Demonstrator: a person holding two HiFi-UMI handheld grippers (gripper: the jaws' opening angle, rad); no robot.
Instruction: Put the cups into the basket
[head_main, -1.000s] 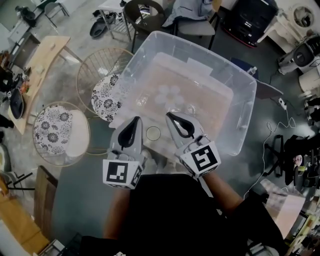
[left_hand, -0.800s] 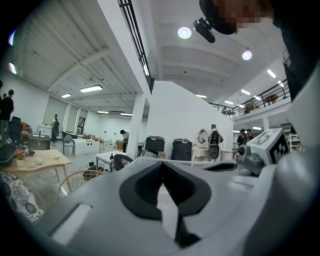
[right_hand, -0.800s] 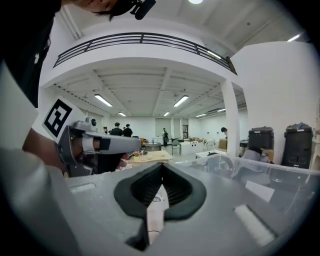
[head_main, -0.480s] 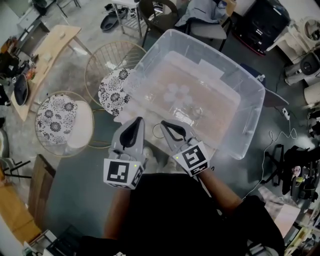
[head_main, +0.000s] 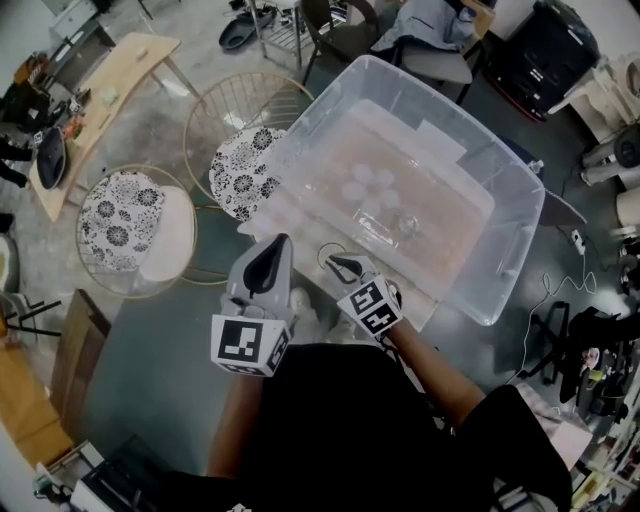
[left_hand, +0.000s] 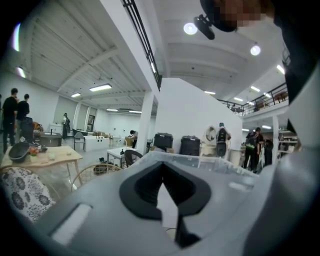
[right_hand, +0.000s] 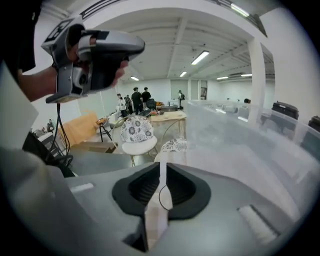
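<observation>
Change: the right gripper (head_main: 335, 263) has come down from above the near edge of the basket (head_main: 310, 125). It now tilts downward just outside that edge. The left gripper (head_main: 275, 245) has hardly shifted.
Right claw: its jaws have just been opening and now stand a narrow slit apart. The thin rim of a clear cup (right_hand: 166, 197) shows at the slit. The pads do not seem to press it, so the claw is released.
Left claw: clenched, the tips meet and nothing is between them. It points almost level toward the near wall of the basket.
Clear cup: outside the basket, just beside the near corner that faces the near chair (head_main: 243, 172), at the tip of the right gripper. What it stands on I cannot tell.
Basket: a large tub of clear plastic, open on top, in front of the person.
Cups in the basket (head_main: 368, 185): several clear ones stand close together around the middle of the basket floor, seen as round rims.
Single cup (head_main: 408, 226): inside the basket, near that group, toward the near wall.
Near chair: a wire chair with a flower-print cushion, close against the side wall of the basket. Whether it touches I cannot tell.
Far chair (head_main: 125, 215): same kind, further from the basket, beyond the near chair.
Wooden table (head_main: 100, 85): well apart from the basket, behind both chairs.
Person: black clothing, both forearms reaching toward the basket.
</observation>
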